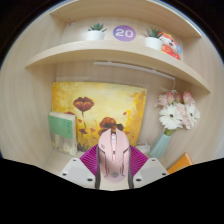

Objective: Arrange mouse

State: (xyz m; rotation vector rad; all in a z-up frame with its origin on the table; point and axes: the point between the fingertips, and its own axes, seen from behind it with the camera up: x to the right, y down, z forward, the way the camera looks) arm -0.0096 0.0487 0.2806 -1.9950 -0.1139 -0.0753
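Note:
A pink computer mouse [113, 155] sits between my gripper's [113, 158] two fingers, its nose pointing away from me. The magenta pads [92, 160] press against both of its sides, so the fingers are shut on the mouse. It is held up in front of a shelf unit, with the yellow flower painting [95, 102] behind it. The underside of the mouse is hidden.
A wooden shelf [110, 55] runs above, bearing two small potted plants [96, 32], a purple round sign reading 20 [123, 33] and a small figure [168, 44]. A vase of pink and white flowers [175, 115] stands to the right. A green book [63, 128] stands to the left.

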